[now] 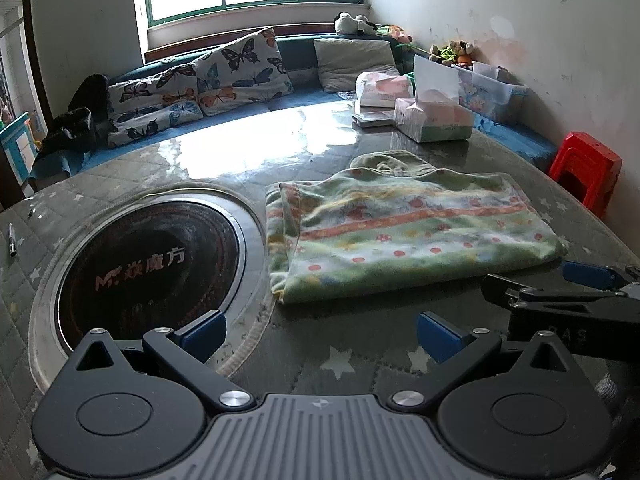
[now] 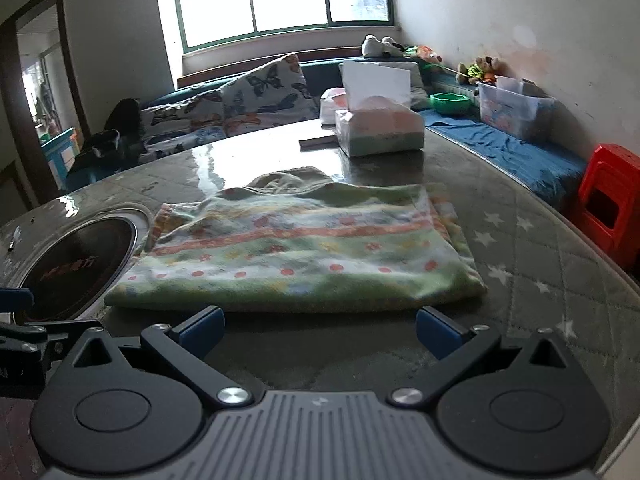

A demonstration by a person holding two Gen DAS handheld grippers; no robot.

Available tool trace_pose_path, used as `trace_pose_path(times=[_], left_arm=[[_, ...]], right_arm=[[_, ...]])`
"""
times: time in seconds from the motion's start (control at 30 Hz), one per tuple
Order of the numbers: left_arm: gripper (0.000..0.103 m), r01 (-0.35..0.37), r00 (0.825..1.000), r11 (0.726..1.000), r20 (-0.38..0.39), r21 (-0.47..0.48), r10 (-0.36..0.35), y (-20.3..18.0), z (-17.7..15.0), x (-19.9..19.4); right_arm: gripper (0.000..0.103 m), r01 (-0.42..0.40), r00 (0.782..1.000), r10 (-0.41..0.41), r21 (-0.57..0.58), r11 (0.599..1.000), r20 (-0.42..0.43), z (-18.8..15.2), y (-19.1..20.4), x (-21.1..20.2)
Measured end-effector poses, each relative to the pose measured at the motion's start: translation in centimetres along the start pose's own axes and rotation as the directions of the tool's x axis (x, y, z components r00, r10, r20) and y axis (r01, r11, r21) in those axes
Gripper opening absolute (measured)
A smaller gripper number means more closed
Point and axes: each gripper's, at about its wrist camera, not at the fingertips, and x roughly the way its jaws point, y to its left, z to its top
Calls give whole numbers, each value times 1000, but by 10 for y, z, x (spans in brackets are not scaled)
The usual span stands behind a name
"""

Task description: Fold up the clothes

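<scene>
On the glossy star-quilted table, fuzzy folded green striped garment beside round inset burner, left gripper and right gripper both spread wide, holding nothing, short of its near edge

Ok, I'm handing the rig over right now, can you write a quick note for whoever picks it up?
Left gripper: open, empty, low over the table near the round built-in burner.
Right gripper: open, empty, just short of the near edge of the garment.
Green patterned garment: lies folded into a flat rectangle on the table right of the burner; a hood or collar part sticks out at the far edge. Neither gripper touches it.
Done: the garment looks folded at least once.
Left: probably tuck in the far part and fold again if a smaller bundle is wanted.
Tissue box sits beyond the garment.
</scene>
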Motion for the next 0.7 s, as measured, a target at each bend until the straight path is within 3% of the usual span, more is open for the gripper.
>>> trace_pose_path(times=[0.7], left_arm=[[103,18,1000,1000,11,-22,-18,3,-15,-14]], right_arm=[[103,34,999,-34,8,999,-6,-11,6,-18]])
